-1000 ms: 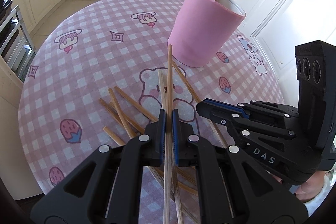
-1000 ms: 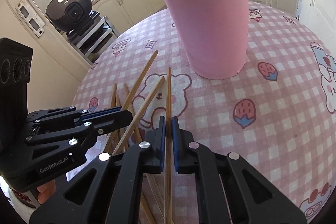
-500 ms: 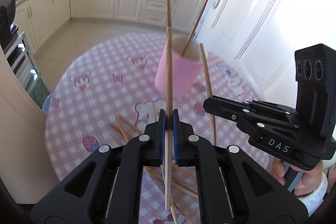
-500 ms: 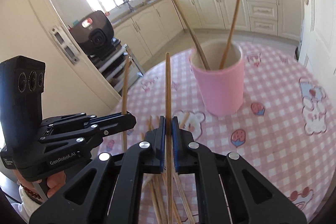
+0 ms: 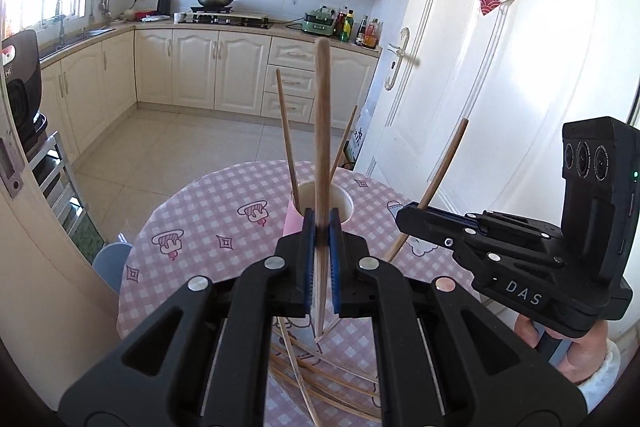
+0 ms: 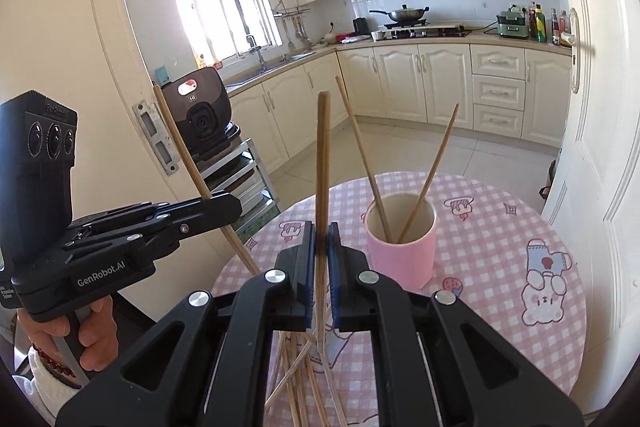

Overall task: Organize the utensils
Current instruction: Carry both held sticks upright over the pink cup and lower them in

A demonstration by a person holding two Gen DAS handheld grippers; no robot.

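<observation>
Gripping one wooden chopstick each, both grippers hang above the round pink-checked tabletop [image 6: 500, 227]. The left gripper [image 5: 320, 227] is clenched on an upright chopstick [image 5: 321, 131], directly in front of the pink cup [image 5: 294, 225] in its own view. The right gripper [image 6: 320, 231] clamps a second chopstick [image 6: 322, 163], with the cup [image 6: 400, 255] at 2 o'clock from its tips. Two chopsticks [image 6: 360, 151] already lean inside the cup. Loose chopsticks [image 6: 292, 367] lie crossed on the tabletop at 6 o'clock, beneath the grippers.

Pink cup [image 6: 401, 254], pink-checked tablecloth [image 6: 492, 247]
</observation>
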